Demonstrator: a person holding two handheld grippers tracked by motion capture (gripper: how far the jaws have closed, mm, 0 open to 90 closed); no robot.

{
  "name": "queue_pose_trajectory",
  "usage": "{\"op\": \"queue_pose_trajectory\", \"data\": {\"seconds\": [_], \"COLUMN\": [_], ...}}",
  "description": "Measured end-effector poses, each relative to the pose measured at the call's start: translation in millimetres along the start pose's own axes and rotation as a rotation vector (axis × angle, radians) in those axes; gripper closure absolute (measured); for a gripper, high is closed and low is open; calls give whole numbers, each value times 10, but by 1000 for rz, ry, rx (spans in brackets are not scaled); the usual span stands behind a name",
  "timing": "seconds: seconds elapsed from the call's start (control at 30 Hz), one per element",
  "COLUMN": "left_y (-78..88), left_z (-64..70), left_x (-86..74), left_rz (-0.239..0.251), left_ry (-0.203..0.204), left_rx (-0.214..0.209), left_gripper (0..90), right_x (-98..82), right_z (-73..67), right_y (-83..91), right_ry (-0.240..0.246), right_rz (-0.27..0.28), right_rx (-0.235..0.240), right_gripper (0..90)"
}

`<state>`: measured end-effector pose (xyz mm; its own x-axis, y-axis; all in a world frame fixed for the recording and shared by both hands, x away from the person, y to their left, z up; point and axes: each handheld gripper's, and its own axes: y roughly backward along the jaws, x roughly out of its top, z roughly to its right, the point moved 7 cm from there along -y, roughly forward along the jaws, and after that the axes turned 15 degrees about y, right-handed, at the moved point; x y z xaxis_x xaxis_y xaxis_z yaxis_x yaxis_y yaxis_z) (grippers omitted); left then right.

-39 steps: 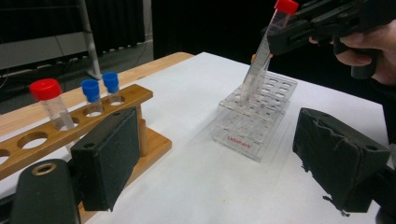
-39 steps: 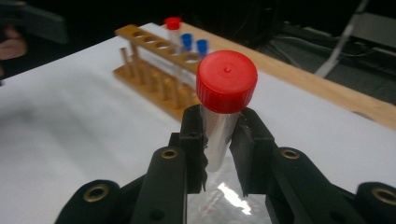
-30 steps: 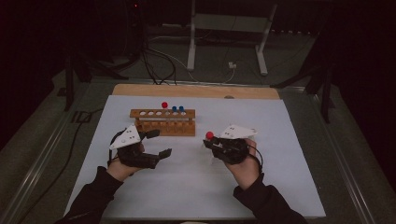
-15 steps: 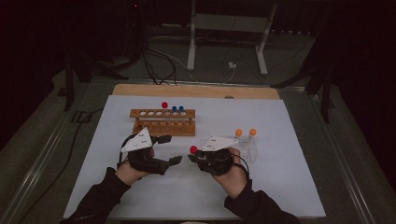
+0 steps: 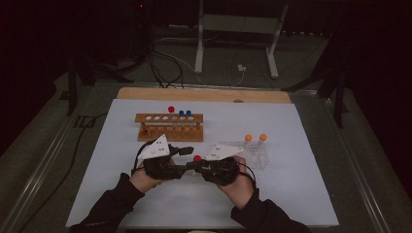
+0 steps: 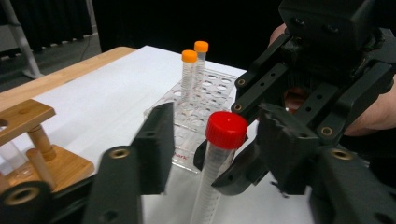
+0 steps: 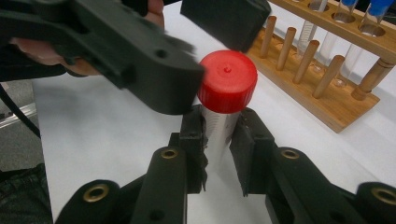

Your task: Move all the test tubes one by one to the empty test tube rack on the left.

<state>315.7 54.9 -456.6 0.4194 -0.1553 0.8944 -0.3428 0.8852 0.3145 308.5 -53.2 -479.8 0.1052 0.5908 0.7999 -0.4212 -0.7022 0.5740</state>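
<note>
While your right gripper [image 7: 217, 135] clamps the red-capped tube [image 7: 227, 86] at lower centre, your left gripper [image 6: 212, 140] has been closing around its cap without yet touching; misalignment could tilt the tube.

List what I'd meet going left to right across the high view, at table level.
Wooden test tube rack → left gripper → red-capped clear plastic tube → right gripper → clear plastic rack with two orange-capped tubes.
</note>
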Motion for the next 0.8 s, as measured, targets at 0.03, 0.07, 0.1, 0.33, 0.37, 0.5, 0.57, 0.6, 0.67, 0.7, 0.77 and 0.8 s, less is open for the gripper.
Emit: {"op": "queue_pose_trajectory", "data": {"seconds": [0.03,0.07,0.1,0.33,0.37,0.5,0.57,0.6,0.67,0.7,0.77,0.8], "left_y": [-12,-27,-35,-69,-68,-48,-25,-10,28,52,107,142], "left_z": [9,16,20,25,24,22,16,8,-14,-30,-65,-91], "left_x": [1,2,0,2,3,16,31,42,67,85,118,139], "left_rz": [-2,-6,-10,-14,-14,-9,4,9,22,31,46,55], "left_ry": [3,-1,-5,-11,-12,-19,-20,-16,-22,-17,-13,-12], "left_rx": [-6,-12,-15,-26,-25,-23,-21,-20,-5,-1,8,17], "left_gripper": [529,548,569,697,700,705,706,706,706,707,707,707], "right_x": [0,1,4,8,10,13,19,20,7,4,-5,-1], "right_z": [-2,-2,-1,10,11,17,22,35,55,67,90,90], "right_y": [-2,-1,0,16,17,30,39,48,60,69,87,100], "right_ry": [-1,-1,0,-7,-7,2,23,27,24,12,-7,-6], "right_rz": [1,1,2,11,12,15,19,23,18,24,26,36], "right_rx": [1,0,0,-2,-4,-8,-15,-28,-32,-29,-38,-32], "right_gripper": [746,746,746,746,746,739,726,718,690,669,648,635]}}
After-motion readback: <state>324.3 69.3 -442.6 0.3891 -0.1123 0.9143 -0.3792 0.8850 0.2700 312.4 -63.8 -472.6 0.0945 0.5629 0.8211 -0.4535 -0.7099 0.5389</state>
